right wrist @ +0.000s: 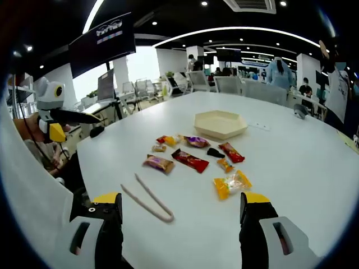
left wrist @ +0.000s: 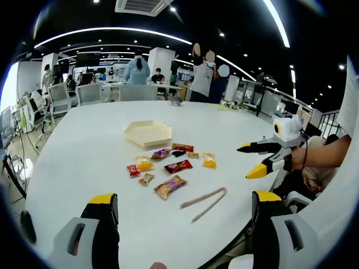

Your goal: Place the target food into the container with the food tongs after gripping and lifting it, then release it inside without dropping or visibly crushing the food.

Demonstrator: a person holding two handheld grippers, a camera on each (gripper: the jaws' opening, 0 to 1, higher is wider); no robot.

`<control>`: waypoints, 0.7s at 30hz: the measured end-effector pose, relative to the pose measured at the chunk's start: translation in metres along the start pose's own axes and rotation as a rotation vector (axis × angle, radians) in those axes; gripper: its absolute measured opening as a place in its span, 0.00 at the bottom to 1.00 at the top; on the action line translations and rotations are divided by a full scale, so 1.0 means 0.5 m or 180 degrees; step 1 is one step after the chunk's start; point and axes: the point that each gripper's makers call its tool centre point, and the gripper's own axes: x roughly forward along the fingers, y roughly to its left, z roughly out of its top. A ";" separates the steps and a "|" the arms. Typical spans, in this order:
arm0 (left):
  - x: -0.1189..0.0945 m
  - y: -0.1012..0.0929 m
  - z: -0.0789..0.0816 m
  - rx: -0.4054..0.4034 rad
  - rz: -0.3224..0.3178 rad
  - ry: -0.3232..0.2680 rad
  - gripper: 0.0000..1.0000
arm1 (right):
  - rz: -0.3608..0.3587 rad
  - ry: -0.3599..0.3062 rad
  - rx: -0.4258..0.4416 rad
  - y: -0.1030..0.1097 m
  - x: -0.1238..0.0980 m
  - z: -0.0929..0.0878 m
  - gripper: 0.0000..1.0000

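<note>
Both my grippers hang open and empty; the tongs [right wrist: 148, 199] lie on the table [right wrist: 291, 168] just ahead of my right gripper [right wrist: 179, 216], long axis slanting leftward, snacks [right wrist: 190, 159] and container [right wrist: 220, 124] beyond

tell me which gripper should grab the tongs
Probably the right gripper: the tongs lie on the table just ahead of its open fingers. From the left gripper they sit farther off, toward its right finger.
</note>
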 end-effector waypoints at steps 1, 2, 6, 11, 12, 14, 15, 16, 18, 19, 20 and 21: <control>-0.001 0.013 -0.005 -0.0007 0.0071 0.0016 0.99 | 0.0012 -0.0011 -0.0006 0.000 0.000 0.003 0.88; -0.003 0.019 -0.007 -0.0041 0.0075 0.0018 0.99 | 0.0021 -0.0005 -0.0030 -0.002 0.000 0.007 0.88; -0.010 0.027 -0.012 -0.0004 0.0076 0.0124 0.99 | -0.0029 -0.0025 0.0032 -0.010 -0.004 0.011 0.88; -0.008 0.039 -0.002 -0.0187 0.0168 -0.0073 0.99 | 0.0022 0.0047 -0.0097 -0.003 -0.001 0.001 0.88; -0.006 0.037 -0.003 -0.0192 0.0164 -0.0075 0.99 | 0.0023 0.0037 -0.0091 -0.005 -0.002 0.002 0.88; -0.002 0.026 -0.005 -0.0167 0.0117 -0.0049 0.99 | 0.0022 0.0008 -0.0075 -0.007 -0.003 0.005 0.88; -0.001 0.017 -0.009 -0.0102 0.0080 0.0024 0.99 | 0.0008 -0.0006 -0.0064 -0.009 -0.002 0.007 0.88; -0.001 0.015 -0.009 -0.0078 0.0077 0.0034 0.99 | 0.0005 -0.0010 -0.0070 -0.009 -0.002 0.009 0.88; -0.002 0.014 -0.007 -0.0052 0.0068 0.0005 0.99 | 0.0007 -0.0049 -0.0094 -0.009 -0.001 0.011 0.88; -0.002 0.017 -0.010 -0.0070 0.0076 0.0009 0.99 | 0.0024 -0.0028 -0.0103 -0.008 0.000 0.007 0.88; -0.002 0.021 -0.015 -0.0113 0.0099 0.0020 0.99 | 0.0035 -0.0015 -0.0125 -0.007 0.001 0.005 0.88; -0.002 0.022 -0.017 -0.0137 0.0101 0.0021 0.99 | 0.0032 -0.0021 -0.0144 -0.006 -0.001 0.004 0.88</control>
